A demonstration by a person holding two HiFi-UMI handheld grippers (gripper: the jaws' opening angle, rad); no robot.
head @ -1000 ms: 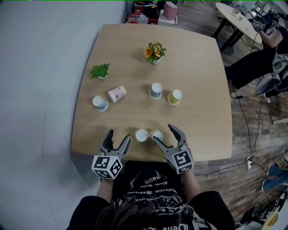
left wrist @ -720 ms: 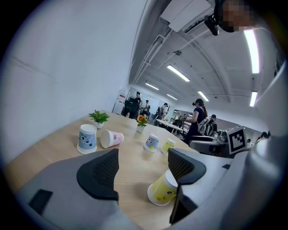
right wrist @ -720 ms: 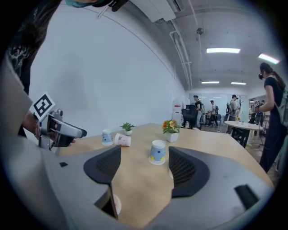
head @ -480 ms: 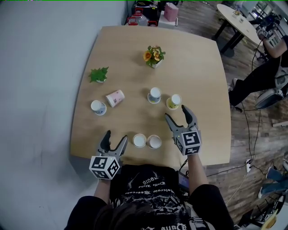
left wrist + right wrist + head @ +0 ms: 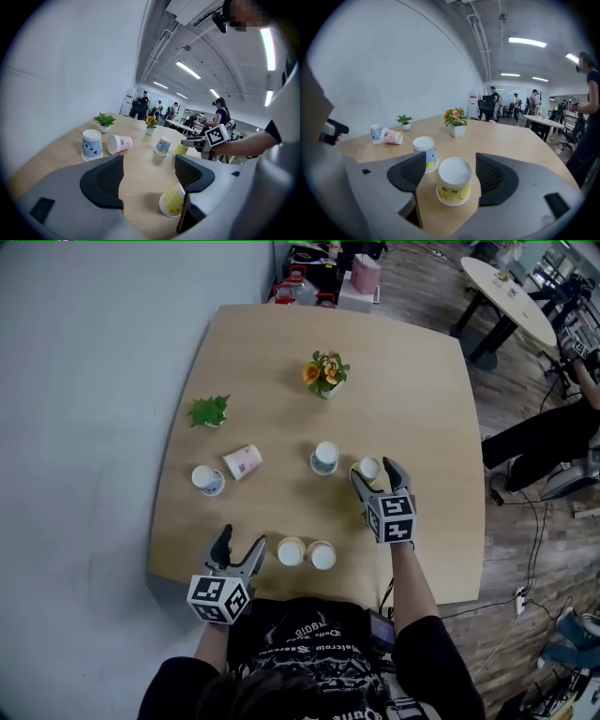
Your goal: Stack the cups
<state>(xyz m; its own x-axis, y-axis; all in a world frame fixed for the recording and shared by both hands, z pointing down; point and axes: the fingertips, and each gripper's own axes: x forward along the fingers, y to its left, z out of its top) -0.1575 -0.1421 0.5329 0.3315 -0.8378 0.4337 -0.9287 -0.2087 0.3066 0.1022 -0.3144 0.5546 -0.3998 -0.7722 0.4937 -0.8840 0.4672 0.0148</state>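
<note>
Several paper cups stand on the wooden table [image 5: 412,381]. A yellow cup [image 5: 453,182] stands upside down between my right gripper's [image 5: 450,161] open jaws, and neither pad touches it. In the head view this yellow cup [image 5: 367,469] sits right in front of the right gripper [image 5: 374,474]. A blue-and-white cup [image 5: 325,457] stands just left of it. Two more cups [image 5: 292,551] [image 5: 322,555] stand side by side near the front edge. At the left are a blue cup [image 5: 202,479] and a pink cup [image 5: 242,462] lying on its side. My left gripper [image 5: 241,542] is open and empty at the front edge.
An orange flower pot [image 5: 325,372] and a small green plant [image 5: 209,411] stand further back on the table. In the left gripper view a yellow cup [image 5: 172,201] is half hidden behind the right jaw. A round white table [image 5: 511,292] and seated people are off to the right.
My right gripper has moved from the two front cups away to the right and back, and its open jaws now straddle the yellow cup. The left gripper has stayed put.
</note>
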